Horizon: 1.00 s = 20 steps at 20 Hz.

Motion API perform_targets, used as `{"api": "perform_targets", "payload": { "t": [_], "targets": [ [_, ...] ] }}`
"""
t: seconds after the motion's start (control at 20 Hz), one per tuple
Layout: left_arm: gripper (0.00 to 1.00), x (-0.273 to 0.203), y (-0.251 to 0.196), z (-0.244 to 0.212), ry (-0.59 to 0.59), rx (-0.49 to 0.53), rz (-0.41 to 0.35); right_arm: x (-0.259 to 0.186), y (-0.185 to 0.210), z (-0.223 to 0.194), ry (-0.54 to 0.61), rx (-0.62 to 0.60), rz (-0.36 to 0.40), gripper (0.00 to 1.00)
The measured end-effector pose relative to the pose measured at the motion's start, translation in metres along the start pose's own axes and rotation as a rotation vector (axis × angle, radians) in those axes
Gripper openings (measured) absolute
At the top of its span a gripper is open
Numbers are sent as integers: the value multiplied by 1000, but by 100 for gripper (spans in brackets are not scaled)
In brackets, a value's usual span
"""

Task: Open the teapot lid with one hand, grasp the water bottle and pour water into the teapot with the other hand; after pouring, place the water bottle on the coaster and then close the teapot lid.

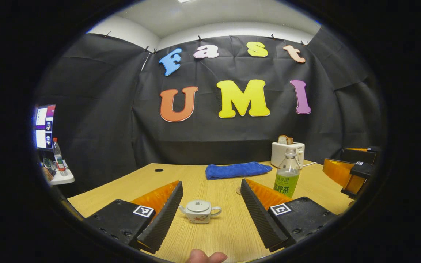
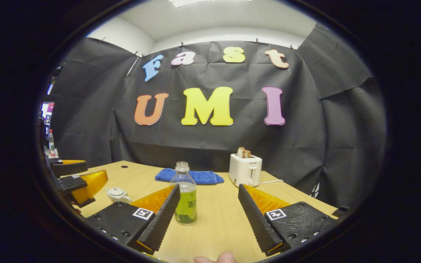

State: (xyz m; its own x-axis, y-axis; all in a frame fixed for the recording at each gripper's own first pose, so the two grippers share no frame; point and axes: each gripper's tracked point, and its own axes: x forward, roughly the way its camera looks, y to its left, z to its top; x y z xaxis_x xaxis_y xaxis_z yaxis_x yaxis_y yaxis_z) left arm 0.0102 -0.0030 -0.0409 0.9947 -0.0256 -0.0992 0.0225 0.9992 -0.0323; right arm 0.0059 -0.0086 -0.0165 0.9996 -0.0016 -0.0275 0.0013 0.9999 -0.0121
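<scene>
Now left gripper jaws wide, holding nothing, teapot lidded on surface between them | right gripper jaws wide, empty, water bottle upright beside its left finger | coaster mostly hidden behind a finger

Your left gripper view sits low over the counter, facing the back wall, near the teapot. Your right gripper view faces likewise from farther right. Both share bottle, towel, toaster.
</scene>
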Motion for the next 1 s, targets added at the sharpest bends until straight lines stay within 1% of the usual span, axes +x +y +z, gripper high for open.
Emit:
{"api": "perform_targets", "payload": {
  "t": [0.1,0.15,0.2,0.4,0.45,0.5,0.6,0.65,0.7,0.75,0.85,0.9,0.95,1.0],
  "targets": [
    [99,7,7,-10,23,-4,9,2,-4,-6,7,0,-3,98],
    [99,11,12,-14,34,-1,20,2,-6,-9,14,-1,-7,95],
    [99,17,15,-18,45,0,32,3,-7,-12,22,-6,-9,95],
    [99,38,25,-37,100,-8,49,2,-20,-14,24,-35,-39,95],
    [98,47,30,-45,126,-5,53,2,-24,-14,21,-42,-49,95],
    [96,54,32,-51,147,-4,56,2,-28,-15,19,-47,-59,97],
    [88,62,39,-60,184,-7,63,4,-34,-17,24,-51,-74,97],
    [81,66,42,-63,195,-7,66,4,-36,-19,29,-49,-80,95],
    [77,71,42,-66,207,-6,62,5,-38,-20,35,-44,-84,95],
    [70,74,41,-70,218,-6,58,6,-40,-21,39,-41,-89,95],
    [63,78,38,-76,240,-11,48,8,-43,-23,46,-44,-98,95],
    [61,79,37,-79,250,-13,47,9,-44,-24,48,-47,-100,97],
    [56,82,37,-82,261,-14,47,10,-44,-25,50,-51,-101,98],
    [53,83,37,-84,271,-11,56,11,-44,-26,51,-53,-100,95]
  ]
}}
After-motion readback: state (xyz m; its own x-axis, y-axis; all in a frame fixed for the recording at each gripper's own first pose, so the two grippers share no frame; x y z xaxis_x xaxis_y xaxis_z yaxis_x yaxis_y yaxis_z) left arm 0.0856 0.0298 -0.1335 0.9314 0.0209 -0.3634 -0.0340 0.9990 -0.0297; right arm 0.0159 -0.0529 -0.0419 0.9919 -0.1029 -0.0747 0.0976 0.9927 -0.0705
